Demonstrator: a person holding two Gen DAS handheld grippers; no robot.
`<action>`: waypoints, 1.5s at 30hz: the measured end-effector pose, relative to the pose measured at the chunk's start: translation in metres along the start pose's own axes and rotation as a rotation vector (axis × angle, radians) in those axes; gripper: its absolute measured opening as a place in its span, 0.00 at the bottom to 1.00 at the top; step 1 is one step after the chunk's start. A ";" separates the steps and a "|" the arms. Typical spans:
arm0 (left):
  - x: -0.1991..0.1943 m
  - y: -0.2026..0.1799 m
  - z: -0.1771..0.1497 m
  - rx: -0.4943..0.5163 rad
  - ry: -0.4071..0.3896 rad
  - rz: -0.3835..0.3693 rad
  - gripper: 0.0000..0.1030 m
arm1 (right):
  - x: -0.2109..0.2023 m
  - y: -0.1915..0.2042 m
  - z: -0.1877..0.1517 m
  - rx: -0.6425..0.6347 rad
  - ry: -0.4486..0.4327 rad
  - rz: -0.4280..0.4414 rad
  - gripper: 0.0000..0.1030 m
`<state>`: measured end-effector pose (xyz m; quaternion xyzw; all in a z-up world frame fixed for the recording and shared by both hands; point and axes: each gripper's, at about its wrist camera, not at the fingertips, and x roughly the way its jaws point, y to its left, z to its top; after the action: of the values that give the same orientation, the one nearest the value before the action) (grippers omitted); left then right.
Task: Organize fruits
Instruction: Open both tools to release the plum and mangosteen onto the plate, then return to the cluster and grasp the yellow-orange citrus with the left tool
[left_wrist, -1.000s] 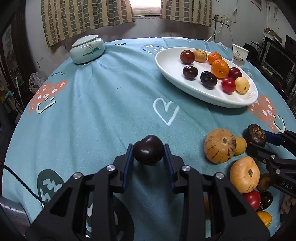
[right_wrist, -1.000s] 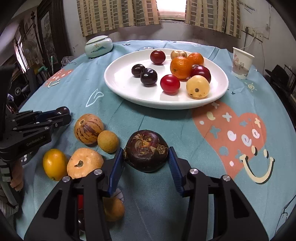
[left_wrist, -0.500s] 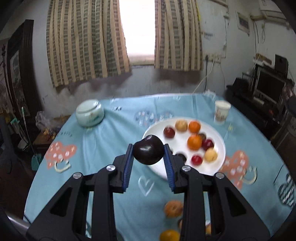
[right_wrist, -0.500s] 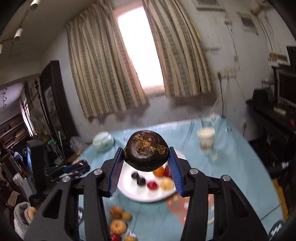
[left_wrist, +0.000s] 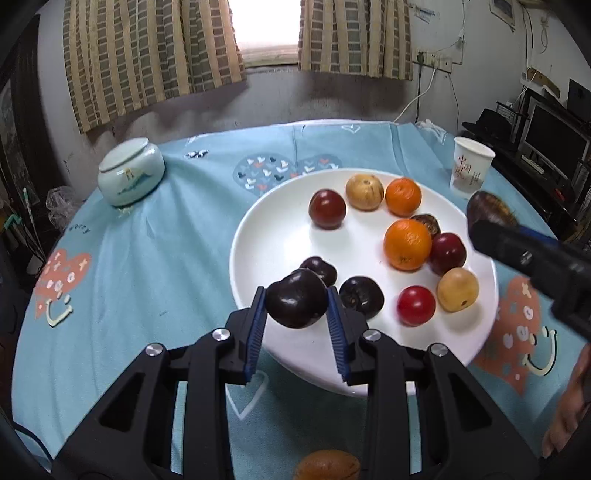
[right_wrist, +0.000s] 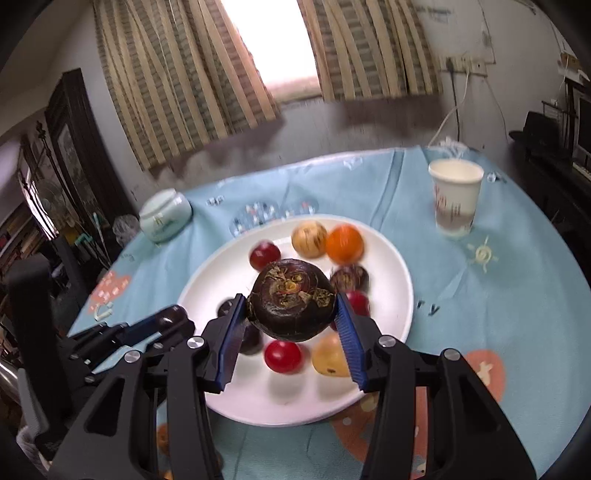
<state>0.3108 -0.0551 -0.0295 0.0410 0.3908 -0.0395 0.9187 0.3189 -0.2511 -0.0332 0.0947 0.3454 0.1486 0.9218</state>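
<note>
From the left wrist, the left gripper (left_wrist: 296, 303) pinches a dark plum (left_wrist: 296, 303) between its blue pads, above the near rim of the white plate (left_wrist: 280, 236) of fruit. From the right wrist, the right gripper (right_wrist: 291, 304) pinches a dark mangosteen (right_wrist: 291, 300) over the same white plate (right_wrist: 391, 266), with the paper cup (right_wrist: 455, 195) beyond the plate's far right rim.

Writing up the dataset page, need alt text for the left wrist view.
The left gripper holds a dark plum over the near rim of a white plate of fruit on a blue tablecloth. At right, the right gripper carries a dark brown fruit; a paper cup and lidded jar stand behind.
</note>
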 end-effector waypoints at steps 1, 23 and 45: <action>0.003 -0.001 -0.001 0.002 0.010 -0.004 0.32 | 0.004 0.000 -0.004 -0.006 0.010 -0.011 0.47; -0.053 0.050 0.003 -0.119 -0.045 0.076 0.95 | -0.138 0.051 0.000 -0.098 -0.404 0.066 0.99; -0.112 0.019 -0.151 0.122 -0.014 0.051 0.98 | -0.128 0.000 -0.119 0.124 -0.157 0.063 0.99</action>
<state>0.1275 -0.0158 -0.0522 0.1064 0.3799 -0.0403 0.9180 0.1483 -0.2859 -0.0440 0.1735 0.2775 0.1481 0.9333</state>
